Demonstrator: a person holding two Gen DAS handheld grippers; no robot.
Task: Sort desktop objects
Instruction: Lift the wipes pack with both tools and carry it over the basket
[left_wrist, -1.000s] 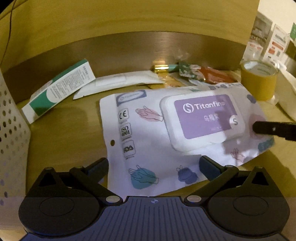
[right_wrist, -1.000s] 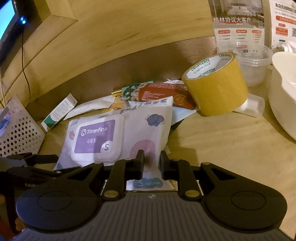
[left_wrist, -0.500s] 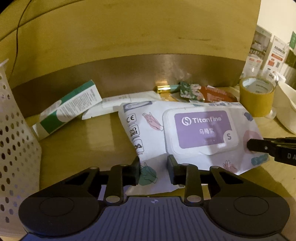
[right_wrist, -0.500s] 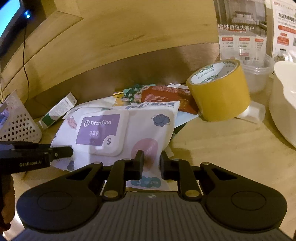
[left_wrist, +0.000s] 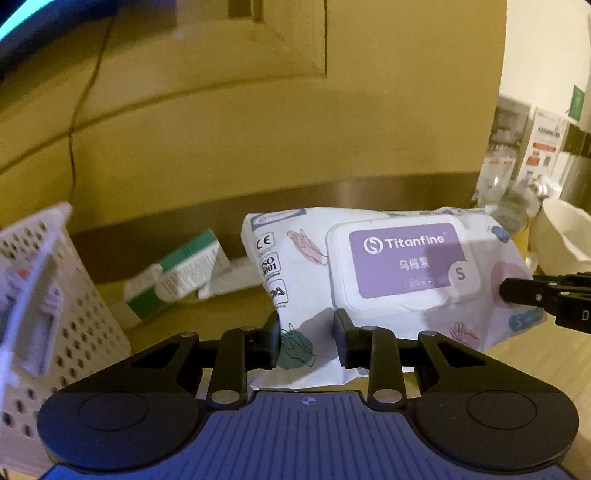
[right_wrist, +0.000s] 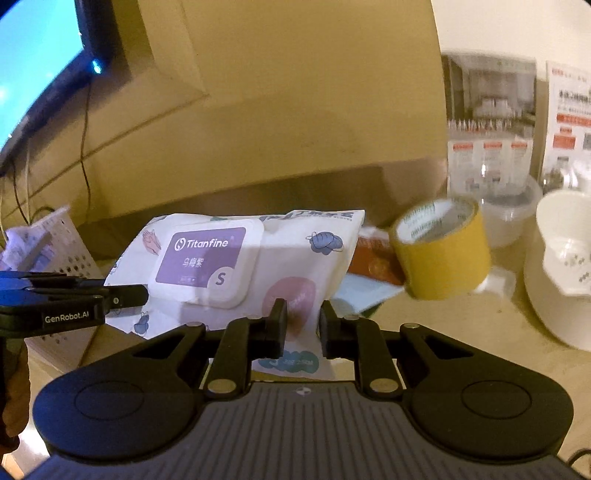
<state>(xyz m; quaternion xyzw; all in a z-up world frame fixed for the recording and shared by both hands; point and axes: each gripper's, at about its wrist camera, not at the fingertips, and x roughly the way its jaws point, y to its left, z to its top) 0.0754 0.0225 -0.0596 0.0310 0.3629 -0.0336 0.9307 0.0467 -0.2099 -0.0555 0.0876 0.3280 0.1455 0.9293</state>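
- Glove pack (left_wrist: 388, 280) had come up off the desk (right_wrist: 461, 325) since a second ago; it hung in the air between both tools.
- Left gripper (left_wrist: 306, 338) clenched on the pack's near-left edge.
- Right gripper (right_wrist: 301, 328) clenched on its opposite end, by the pink spot.
- White perforated basket (left_wrist: 55, 295) sat just left; yellow tape roll (right_wrist: 439, 251) on the desk to the right.

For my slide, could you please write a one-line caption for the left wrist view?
Left claw and right claw hold the Titanfine glove pack above the desk, beside a white perforated basket.
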